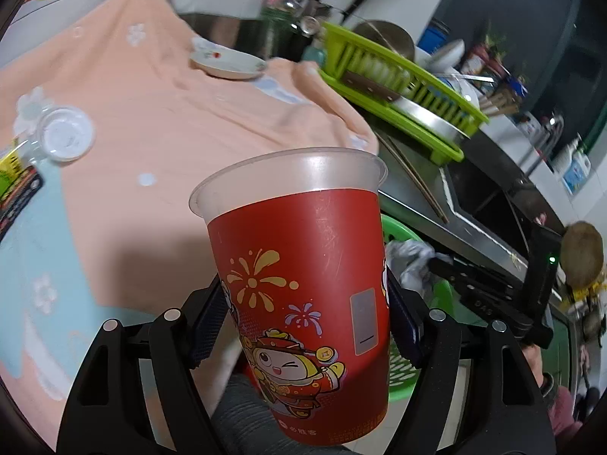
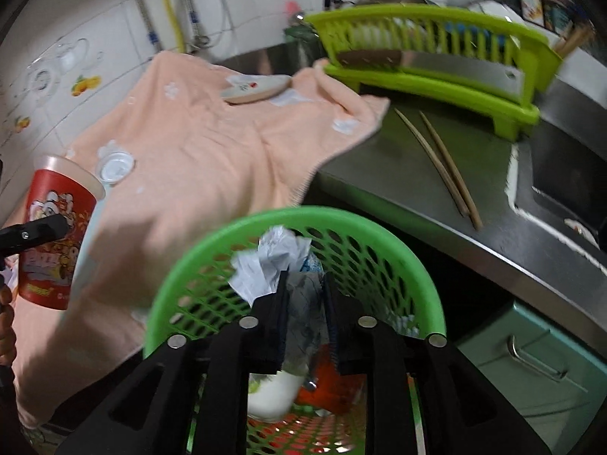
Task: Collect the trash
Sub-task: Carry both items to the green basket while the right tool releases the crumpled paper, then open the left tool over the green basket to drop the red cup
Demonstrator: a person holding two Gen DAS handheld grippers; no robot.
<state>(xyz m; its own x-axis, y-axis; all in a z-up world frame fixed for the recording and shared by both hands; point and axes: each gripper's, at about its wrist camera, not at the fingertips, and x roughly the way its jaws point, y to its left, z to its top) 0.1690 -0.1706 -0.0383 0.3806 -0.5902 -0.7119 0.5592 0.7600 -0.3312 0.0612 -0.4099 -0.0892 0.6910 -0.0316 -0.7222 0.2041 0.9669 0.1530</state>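
Gripping: left gripper clamps red printed plastic cup.
Right gripper: jaws slightly parted over green mesh basket, holding nothing.

Steel bench is half covered by a peach towel. On the towel sit a small saucer and a clear plastic lid. Bare metal holds two chopsticks and a lime-green dish rack.

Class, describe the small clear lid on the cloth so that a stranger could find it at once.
Start at the peach cloth covering the counter. Near its left edge lies the clear plastic lid, round and shallow. Unlike the patterned saucer farther back, it is see-through and unprinted.
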